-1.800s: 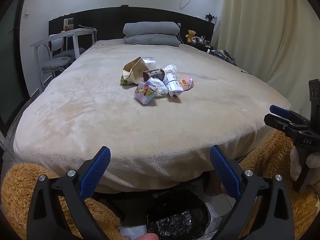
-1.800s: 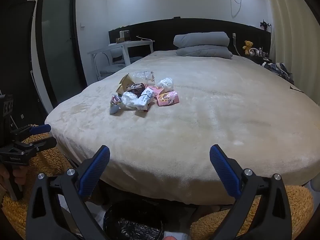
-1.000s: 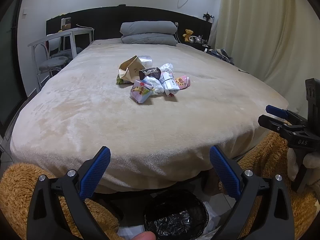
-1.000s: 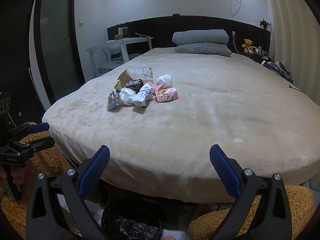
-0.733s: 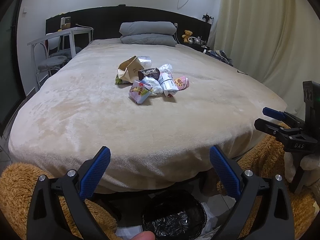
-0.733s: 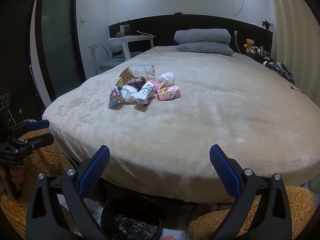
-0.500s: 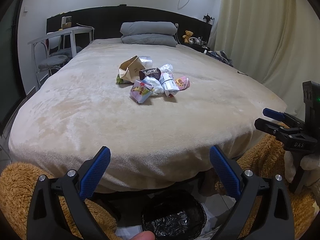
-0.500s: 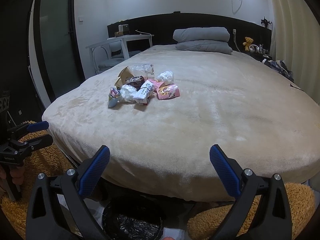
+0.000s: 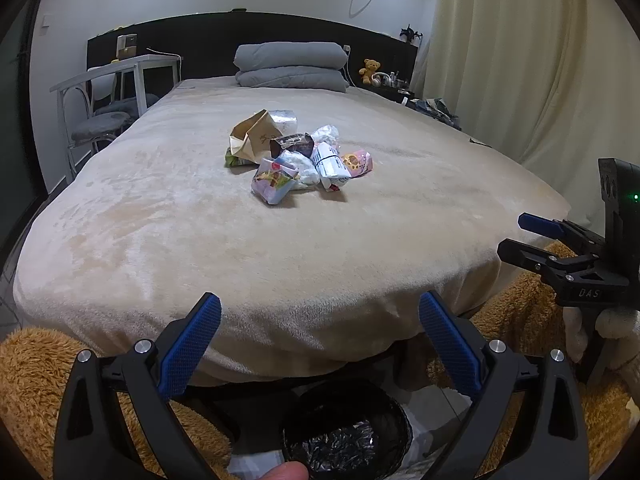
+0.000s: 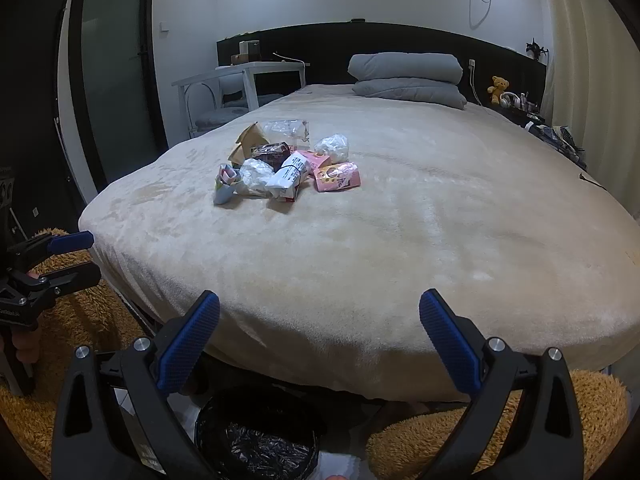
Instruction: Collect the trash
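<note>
A pile of trash (image 9: 298, 160) lies mid-bed: a tan paper bag (image 9: 252, 138), a dark wrapper, white crumpled plastic, a pink packet (image 9: 358, 162) and a colourful carton (image 9: 274, 182). The pile also shows in the right wrist view (image 10: 284, 166). A black-lined bin (image 9: 346, 430) stands on the floor at the bed's foot, also in the right wrist view (image 10: 256, 438). My left gripper (image 9: 320, 332) is open and empty above the bin. My right gripper (image 10: 320, 332) is open and empty, to the right of the left one (image 9: 528, 236).
The beige bed (image 9: 160, 220) fills the room's middle, with grey pillows (image 9: 290, 66) at the headboard. Brown fluffy rugs (image 9: 32, 380) flank the bin. A white desk and chair (image 9: 108, 96) stand left; curtains (image 9: 520, 60) hang right.
Both views have shifted only slightly; the grippers hover at the foot of the bed and stay open. The trash pile has not moved.
</note>
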Demonstrator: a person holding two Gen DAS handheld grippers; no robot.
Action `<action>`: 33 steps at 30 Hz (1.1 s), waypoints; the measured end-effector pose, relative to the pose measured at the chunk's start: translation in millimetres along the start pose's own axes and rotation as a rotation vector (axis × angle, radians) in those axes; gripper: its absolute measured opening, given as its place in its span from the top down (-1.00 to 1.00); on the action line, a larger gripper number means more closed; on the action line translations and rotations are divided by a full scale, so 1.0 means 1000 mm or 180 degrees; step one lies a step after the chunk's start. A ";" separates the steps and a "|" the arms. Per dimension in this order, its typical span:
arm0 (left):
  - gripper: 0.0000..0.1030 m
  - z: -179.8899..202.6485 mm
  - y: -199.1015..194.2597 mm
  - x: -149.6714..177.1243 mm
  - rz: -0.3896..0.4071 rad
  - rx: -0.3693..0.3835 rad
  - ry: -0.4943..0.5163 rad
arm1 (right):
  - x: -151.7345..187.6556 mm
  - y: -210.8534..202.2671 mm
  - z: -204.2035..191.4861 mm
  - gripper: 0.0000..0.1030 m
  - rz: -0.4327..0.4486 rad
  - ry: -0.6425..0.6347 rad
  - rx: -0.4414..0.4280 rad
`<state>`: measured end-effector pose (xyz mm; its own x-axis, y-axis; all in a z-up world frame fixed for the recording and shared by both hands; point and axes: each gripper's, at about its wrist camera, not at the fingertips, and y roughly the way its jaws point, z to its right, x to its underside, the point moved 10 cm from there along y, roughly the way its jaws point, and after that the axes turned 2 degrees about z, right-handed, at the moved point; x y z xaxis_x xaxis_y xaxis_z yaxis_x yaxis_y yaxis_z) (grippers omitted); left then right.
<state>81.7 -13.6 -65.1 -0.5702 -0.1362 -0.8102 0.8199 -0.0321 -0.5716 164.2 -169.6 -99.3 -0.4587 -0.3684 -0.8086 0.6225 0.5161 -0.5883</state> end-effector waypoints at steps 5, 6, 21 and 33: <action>-0.88 -0.002 -0.001 0.000 0.0012 0.0003 -0.0047 | 0.002 0.002 0.000 -0.93 -0.0030 -0.0007 0.0009; -0.88 -0.002 -0.001 0.000 0.0009 0.0005 -0.0055 | 0.002 0.002 0.000 -0.93 -0.0035 -0.0007 0.0012; -0.88 -0.003 -0.002 0.000 0.0021 0.0008 -0.0056 | 0.004 0.006 -0.001 -0.93 -0.0060 -0.0015 0.0018; -0.88 -0.001 0.002 0.001 -0.0052 0.0012 -0.0066 | -0.004 0.005 -0.004 -0.93 0.0003 -0.0030 0.0004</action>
<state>82.6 -12.6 -67.0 -0.5824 -0.1562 -0.7978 0.8107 -0.0384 -0.5843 166.8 -162.6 -99.6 -0.4522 -0.3751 -0.8092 0.6237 0.5156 -0.5875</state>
